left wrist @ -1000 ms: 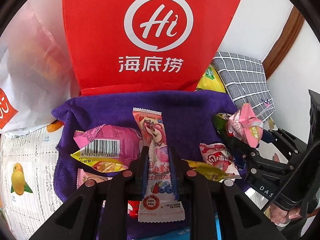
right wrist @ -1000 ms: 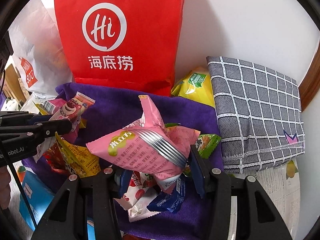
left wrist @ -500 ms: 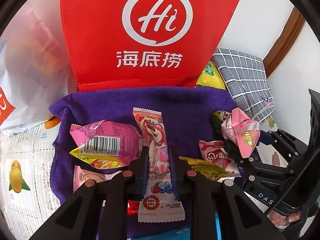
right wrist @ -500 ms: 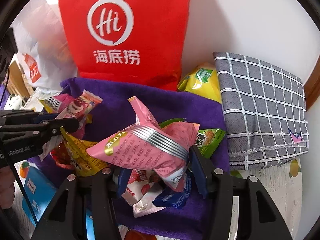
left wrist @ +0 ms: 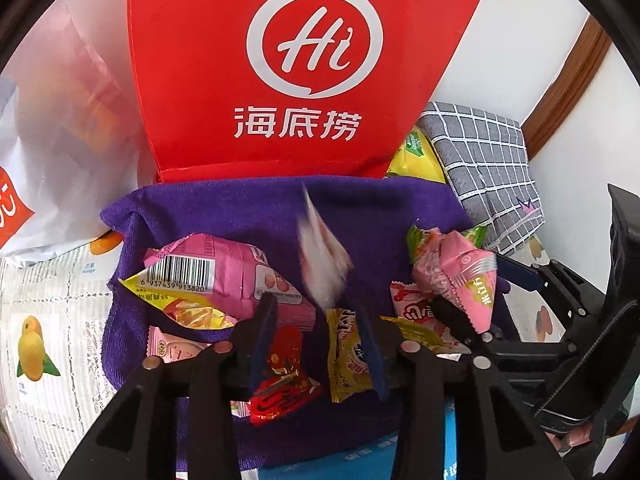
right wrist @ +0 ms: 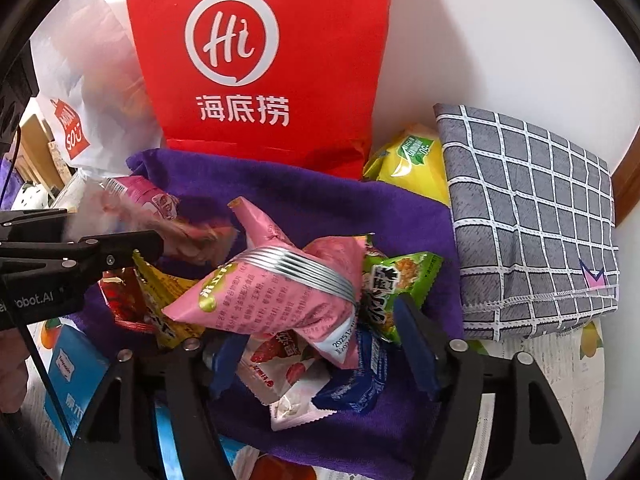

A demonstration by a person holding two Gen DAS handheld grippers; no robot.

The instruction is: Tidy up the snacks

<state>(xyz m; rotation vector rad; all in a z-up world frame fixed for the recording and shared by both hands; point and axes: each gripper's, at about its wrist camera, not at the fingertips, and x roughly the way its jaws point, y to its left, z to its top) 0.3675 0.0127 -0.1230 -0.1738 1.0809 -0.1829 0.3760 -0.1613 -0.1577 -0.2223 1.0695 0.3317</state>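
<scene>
Several snack packets lie on a purple cloth [left wrist: 240, 208] in front of a red paper bag [left wrist: 304, 72]. My left gripper [left wrist: 316, 340] is opening above them. The long strawberry-bear bar [left wrist: 322, 256] is a blur just ahead of its fingertips, free of the pads. In the right wrist view my right gripper [right wrist: 320, 352] is opening too. A pink puffed packet [right wrist: 276, 292] sits between its spread fingers, and neither pad presses on it. The left wrist view shows the same pink packet [left wrist: 460, 276] at the right. The left gripper [right wrist: 120, 248] reaches in from the left.
A grey checked folded cloth [right wrist: 528, 216] lies at the right, with a yellow packet [right wrist: 408, 160] beside the bag. A white plastic bag [left wrist: 52, 140] stands at the left. A blue box [right wrist: 76, 380] sits at the cloth's near edge, on a fruit-print table cover [left wrist: 40, 320].
Both pairs of jaws have spread apart. The bear bar has slipped out of the left gripper and is tumbling forward. The pink packet has sagged loose between the right fingers.
</scene>
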